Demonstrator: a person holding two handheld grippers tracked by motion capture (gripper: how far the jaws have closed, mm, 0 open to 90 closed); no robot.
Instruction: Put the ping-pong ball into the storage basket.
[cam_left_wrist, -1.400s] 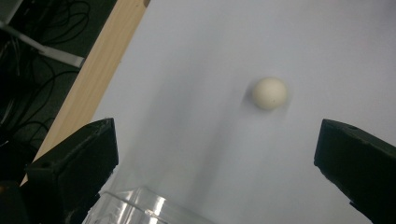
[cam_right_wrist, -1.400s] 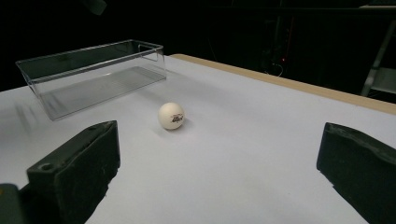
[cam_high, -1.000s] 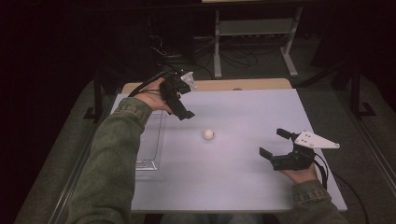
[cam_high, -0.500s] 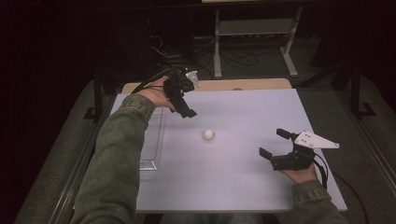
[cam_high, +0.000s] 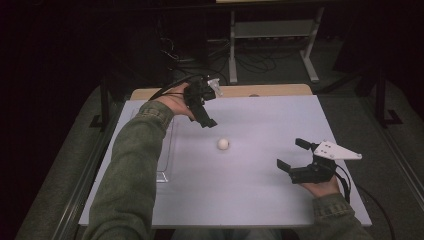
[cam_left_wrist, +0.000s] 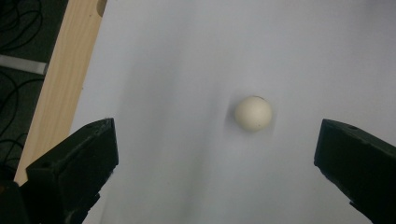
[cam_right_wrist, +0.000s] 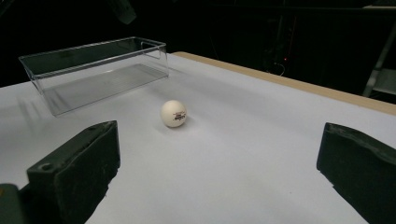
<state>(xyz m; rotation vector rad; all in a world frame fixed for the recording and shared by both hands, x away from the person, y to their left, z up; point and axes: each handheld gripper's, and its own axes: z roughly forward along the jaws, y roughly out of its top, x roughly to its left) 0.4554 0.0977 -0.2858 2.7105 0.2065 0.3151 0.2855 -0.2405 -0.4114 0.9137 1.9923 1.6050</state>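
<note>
High view: we note a small white ball (cam_high: 223, 144) resting alone on the pale surface (cam_high: 260, 200), near its middle. The left gripper (cam_high: 205, 118) is raised over the far-left part of the surface, at about 10 o'clock from the ball, tilted down toward it and apart from it. Its fingers look spread, though at this angle we cannot be sure. The right gripper (cam_high: 295, 155) sits low at about 4 o'clock from the ball, well apart, its fingers spread wide and aimed toward the surface's middle. A clear plastic box (cam_high: 165, 150) lies along the left side, partly hidden by the green sleeve (cam_high: 130, 185).

Left gripper view: we look almost straight down. The ball (cam_left_wrist: 252, 113) lies between the two black fingers (cam_left_wrist: 74, 168), nearer the one at 3 o'clock, and touches neither. The fingers are spread wide, with nothing in them. A wooden edge (cam_left_wrist: 60, 79) runs along at 9 o'clock.

Right gripper view: we look low across the surface. The ball (cam_right_wrist: 173, 113) sits ahead at about 11 o'clock, dark print on its face. Fingers (cam_right_wrist: 77, 168) spread wide, nothing between them. The clear box (cam_right_wrist: 93, 70) stands beyond the ball at 10 o'clock, near it but not touching.
</note>
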